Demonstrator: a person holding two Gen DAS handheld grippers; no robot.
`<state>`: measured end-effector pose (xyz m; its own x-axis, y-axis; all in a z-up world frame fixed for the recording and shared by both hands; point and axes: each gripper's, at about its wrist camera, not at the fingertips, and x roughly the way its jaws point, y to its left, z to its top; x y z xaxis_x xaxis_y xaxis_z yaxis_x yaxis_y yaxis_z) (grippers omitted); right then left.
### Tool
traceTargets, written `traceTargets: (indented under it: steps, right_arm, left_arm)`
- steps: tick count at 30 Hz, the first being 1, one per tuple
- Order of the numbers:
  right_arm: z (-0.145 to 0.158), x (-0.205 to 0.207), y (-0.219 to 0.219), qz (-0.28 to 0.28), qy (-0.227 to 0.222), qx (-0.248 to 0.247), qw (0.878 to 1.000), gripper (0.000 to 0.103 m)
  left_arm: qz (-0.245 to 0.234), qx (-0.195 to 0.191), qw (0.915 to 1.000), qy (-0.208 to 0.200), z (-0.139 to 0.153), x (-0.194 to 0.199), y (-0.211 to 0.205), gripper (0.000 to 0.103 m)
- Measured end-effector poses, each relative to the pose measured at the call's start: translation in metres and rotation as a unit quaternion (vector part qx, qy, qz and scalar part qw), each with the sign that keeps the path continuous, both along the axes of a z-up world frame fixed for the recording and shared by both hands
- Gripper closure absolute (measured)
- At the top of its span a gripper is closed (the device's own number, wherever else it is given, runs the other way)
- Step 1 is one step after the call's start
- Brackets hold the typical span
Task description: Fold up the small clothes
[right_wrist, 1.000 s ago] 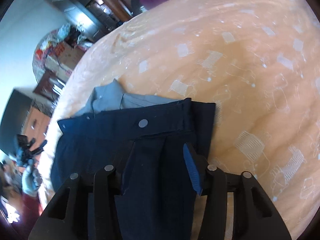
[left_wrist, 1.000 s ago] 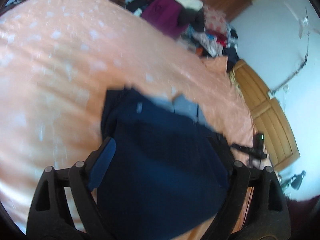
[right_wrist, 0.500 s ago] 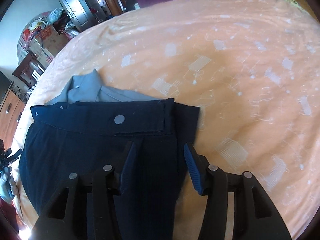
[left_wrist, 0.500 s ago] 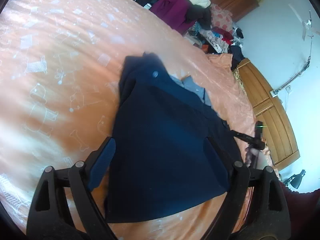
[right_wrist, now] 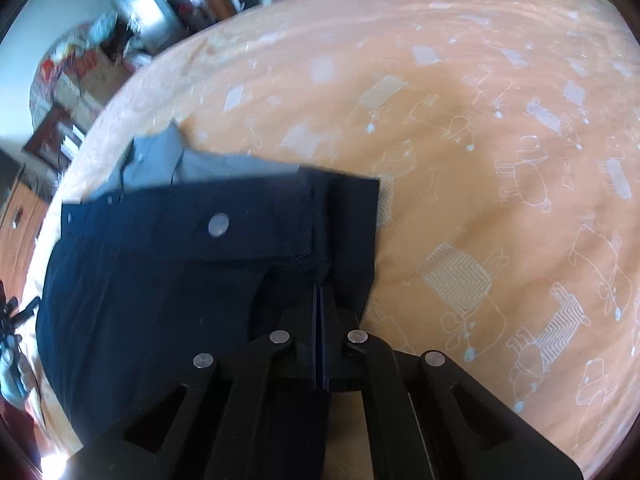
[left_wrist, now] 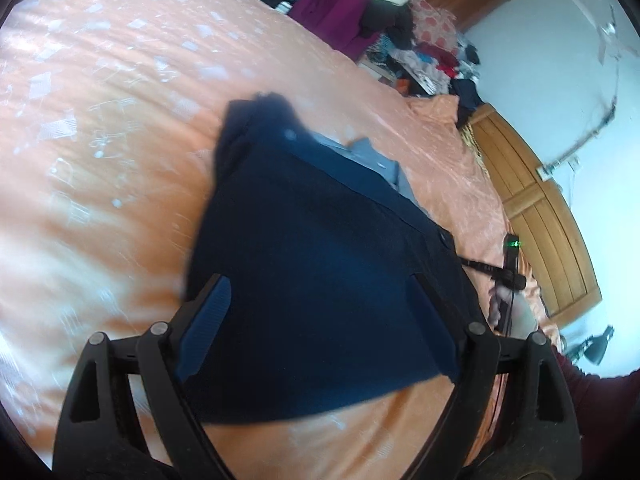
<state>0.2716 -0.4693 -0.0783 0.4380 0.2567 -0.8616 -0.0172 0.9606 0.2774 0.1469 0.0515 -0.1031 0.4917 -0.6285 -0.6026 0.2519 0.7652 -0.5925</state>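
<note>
Fabric under both grippers: dark navy shorts of matte woven cloth [right_wrist: 160, 280], lying flat on a peach-orange bedsheet printed with white outline animals [right_wrist: 500, 160]. A round silver snap button [right_wrist: 219, 224] sits on the waistband ahead and left of the right gripper [right_wrist: 320, 304]. Grey-blue lining or pocket cloth [right_wrist: 172, 160] pokes out past the waistband, farther ahead.

Right gripper: black fingers drawn together, blue pads pinched on a raised fold of the navy cloth near the garment's right edge.

Left gripper [left_wrist: 320, 300]: black fingers wide apart, ribbed blue pads [left_wrist: 208, 320] on either side of the shorts [left_wrist: 320, 260]. Whether the pads touch the cloth cannot be told. Cloth looks smooth here, lower hem [left_wrist: 328, 404] a straight edge just below the fingertips. Picture is motion-blurred.

Beyond the left gripper: heaped clothes [left_wrist: 360, 12], a wooden panel [left_wrist: 532, 208] to the right.
</note>
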Motion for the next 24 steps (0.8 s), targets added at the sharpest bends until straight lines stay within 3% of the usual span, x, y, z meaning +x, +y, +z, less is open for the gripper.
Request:
traceTargets:
  steps: [1,2,5,7,9,11,12,13,15,17,20,21,24]
  right_arm:
    - [0.014,-0.007,0.002,0.003,-0.020,-0.017,1.000,0.085]
    - [0.031,-0.019,0.005,0.011,-0.043,-0.024,0.999,0.084]
    - [0.072,-0.067,0.024,0.051,-0.091,0.035,0.994,0.078]
    - [0.070,-0.098,0.049,0.081,-0.089,0.086,0.989,0.066]
    - [0.042,-0.122,0.080,0.111,-0.059,0.098,0.987,0.061]
    - [0.010,-0.131,0.089,0.104,-0.021,0.112,0.988,0.061]
    - [-0.001,-0.135,0.088,0.092,-0.018,0.121,0.988,0.061]
    - [-0.004,-0.138,0.084,0.084,-0.024,0.132,0.987,0.061]
    - [-0.004,-0.140,0.079,0.072,-0.025,0.144,0.987,0.061]
    - [-0.001,-0.142,0.081,0.078,-0.024,0.131,0.988,0.059]
    - [0.008,-0.146,0.090,0.090,-0.024,0.094,0.991,0.051]
    - [0.013,-0.149,0.093,0.095,-0.027,0.084,0.992,0.046]
    - [0.033,-0.166,0.108,0.106,-0.038,0.060,0.992,0.045]
  left_arm:
    - [-0.015,0.009,0.9998,-0.004,0.004,-0.007,-0.010,0.015]
    - [-0.029,0.017,0.9994,-0.008,0.006,-0.012,-0.019,0.015]
    - [-0.087,0.016,0.9958,-0.020,0.007,-0.028,-0.059,0.014]
    - [-0.117,0.003,0.9930,-0.008,-0.004,-0.029,-0.084,0.012]
    - [-0.127,-0.022,0.9915,0.013,-0.022,-0.024,-0.099,0.011]
    - [-0.090,-0.031,0.9950,0.031,-0.037,-0.016,-0.084,0.014]
    - [-0.062,-0.057,0.9957,0.039,-0.039,-0.014,-0.065,0.022]
    - [-0.040,-0.067,0.9961,0.041,-0.038,-0.015,-0.049,0.024]
    - [0.032,-0.040,0.9979,0.038,-0.033,-0.025,-0.005,0.018]
    - [0.114,-0.046,0.9913,0.047,-0.032,-0.042,0.053,0.018]
    - [0.187,-0.024,0.9814,0.039,-0.017,-0.072,0.104,0.014]
    - [0.201,-0.018,0.9790,0.032,-0.009,-0.082,0.112,0.010]
    - [0.216,0.031,0.9758,-0.013,0.031,-0.117,0.106,0.000]
